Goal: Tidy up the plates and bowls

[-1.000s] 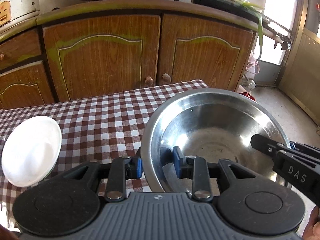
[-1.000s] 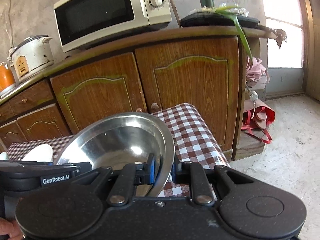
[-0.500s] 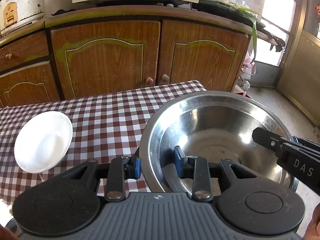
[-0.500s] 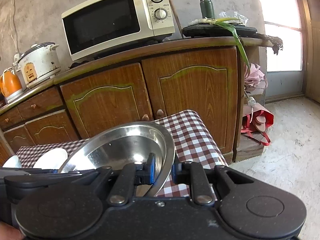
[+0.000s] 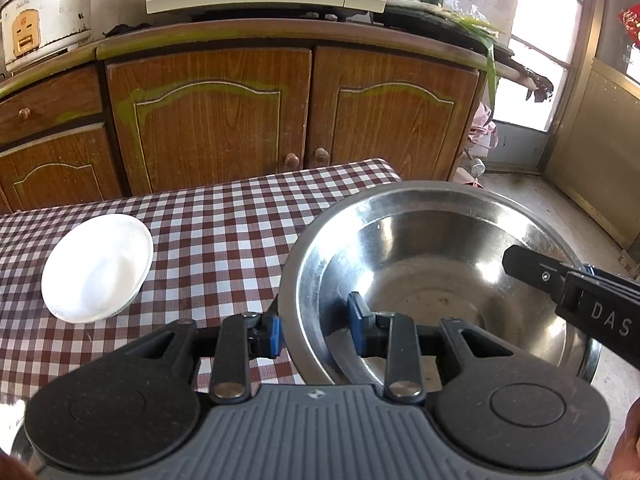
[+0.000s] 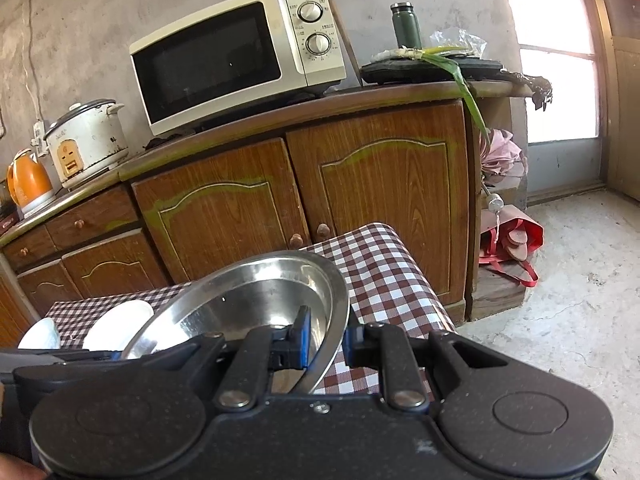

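A large steel bowl (image 5: 432,264) is held above the right end of the checked table (image 5: 224,220). My left gripper (image 5: 316,332) is shut on its near left rim, one finger inside and one outside. My right gripper (image 6: 324,340) is shut on the bowl's right rim (image 6: 336,320); it also shows as a black arm in the left wrist view (image 5: 568,288). A white bowl (image 5: 98,268) sits on the table to the left. The right wrist view shows that white bowl (image 6: 116,324) and a second white dish (image 6: 40,334) beyond it.
Wooden cabinets (image 5: 292,112) stand just behind the table, with a microwave (image 6: 236,60), a rice cooker (image 6: 86,140) and an orange kettle (image 6: 28,182) on the counter. Bare concrete floor (image 6: 560,280) lies to the right of the table.
Both grippers have risen with the steel bowl held between them; the counter and microwave show lower in view. The white bowl has shifted right in the left wrist view.
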Demonstrator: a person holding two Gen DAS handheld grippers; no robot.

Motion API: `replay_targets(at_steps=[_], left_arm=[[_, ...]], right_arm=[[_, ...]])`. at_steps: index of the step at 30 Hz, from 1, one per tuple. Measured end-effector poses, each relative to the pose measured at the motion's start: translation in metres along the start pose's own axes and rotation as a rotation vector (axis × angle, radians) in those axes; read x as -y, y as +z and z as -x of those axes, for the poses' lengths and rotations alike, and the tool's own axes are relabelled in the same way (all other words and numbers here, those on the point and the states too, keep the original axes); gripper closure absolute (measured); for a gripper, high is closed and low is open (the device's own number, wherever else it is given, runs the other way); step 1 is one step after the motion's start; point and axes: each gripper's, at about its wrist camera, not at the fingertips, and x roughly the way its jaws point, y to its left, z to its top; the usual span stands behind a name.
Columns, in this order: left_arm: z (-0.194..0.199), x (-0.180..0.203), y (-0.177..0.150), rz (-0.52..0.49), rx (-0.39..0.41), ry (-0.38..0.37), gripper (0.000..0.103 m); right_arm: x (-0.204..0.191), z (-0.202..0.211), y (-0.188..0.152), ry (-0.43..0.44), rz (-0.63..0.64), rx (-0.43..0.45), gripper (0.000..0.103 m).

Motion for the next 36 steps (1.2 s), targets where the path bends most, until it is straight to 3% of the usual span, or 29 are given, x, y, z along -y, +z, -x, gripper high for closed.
replay_targets(at_steps=[36], left_arm=[[0.064,0.023,-0.048,-0.027,0.016,-0.020,0.072]], right_arm=[[-0.007,0.083,-0.034,-0.036,0.016,0.001,0.085]])
